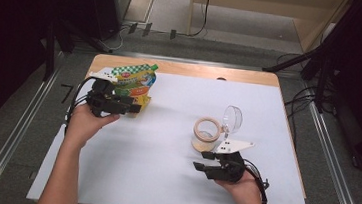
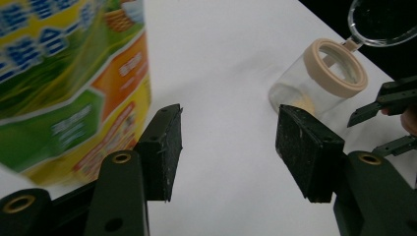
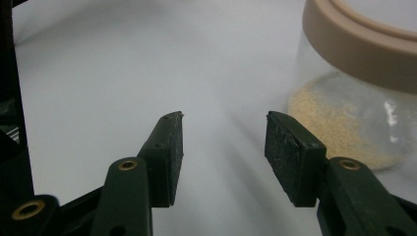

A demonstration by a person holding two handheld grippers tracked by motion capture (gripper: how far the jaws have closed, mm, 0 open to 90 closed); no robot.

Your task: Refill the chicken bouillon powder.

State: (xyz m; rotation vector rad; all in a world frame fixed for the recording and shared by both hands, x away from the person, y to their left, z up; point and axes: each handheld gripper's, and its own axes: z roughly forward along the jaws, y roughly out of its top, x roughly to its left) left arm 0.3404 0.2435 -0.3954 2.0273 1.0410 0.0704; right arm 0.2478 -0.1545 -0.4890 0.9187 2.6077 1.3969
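Left gripper [image 1: 136,106] sits at far left of the table [image 1: 164,145], jaws spread wide and empty, tips just beside the colourful pouch [image 1: 133,80], which stands at the far-left edge. Right gripper [image 1: 202,160] sits near right, jaws wide too, holding nothing. Clear jar [image 1: 205,134] with tan rim stands just beyond it, lid [image 1: 232,118] flipped open on the far side, thin layer of beige powder [image 3: 339,128] in the bottom.

Bare forearms, no sleeves, each hand on a black two-jaw gripper, left gripper [image 1: 129,108] and right gripper [image 1: 202,160], with brass-ringed pivot holes, flat scuffed pads [image 2: 305,142], white three-cornered top plates and trailing black cables.
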